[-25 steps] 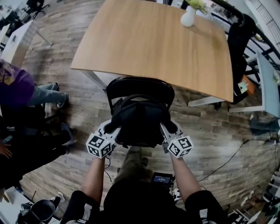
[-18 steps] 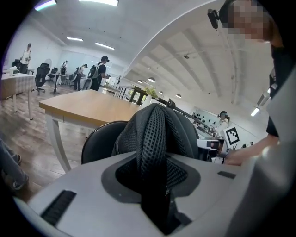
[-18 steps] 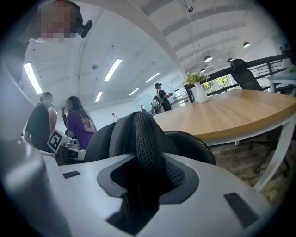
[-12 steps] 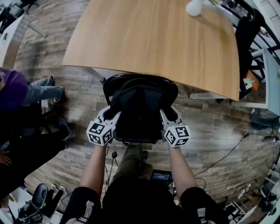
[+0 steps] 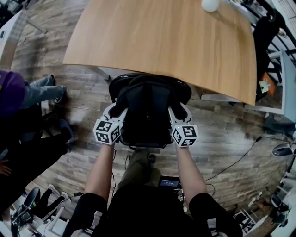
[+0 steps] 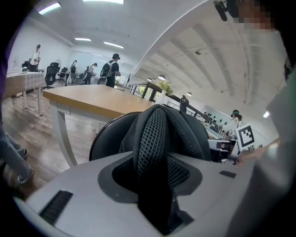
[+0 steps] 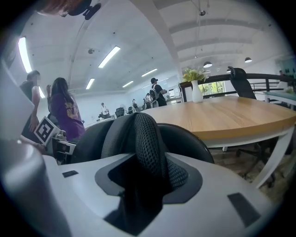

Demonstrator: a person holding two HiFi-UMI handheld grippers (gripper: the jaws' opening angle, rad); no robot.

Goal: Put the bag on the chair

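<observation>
A black backpack (image 5: 145,111) rests on the seat of a black chair (image 5: 114,85), leaning against its curved back. My left gripper (image 5: 116,110) holds the bag's left padded mesh strap (image 6: 155,139), and my right gripper (image 5: 177,112) holds the right strap (image 7: 149,143). In both gripper views the strap fills the gap between the grey jaws while those jaws are opening. The chair's seat is hidden under the bag.
A wooden table (image 5: 162,41) stands just beyond the chair, with a white vase (image 5: 210,4) at its far edge. A person in purple (image 5: 11,92) sits to the left. Another black chair (image 5: 261,32) is at the right. A cable (image 5: 236,162) crosses the plank floor.
Bag and both grippers have moved forward, closer to the chair's back and the table. The bag now sits lower against the backrest.
</observation>
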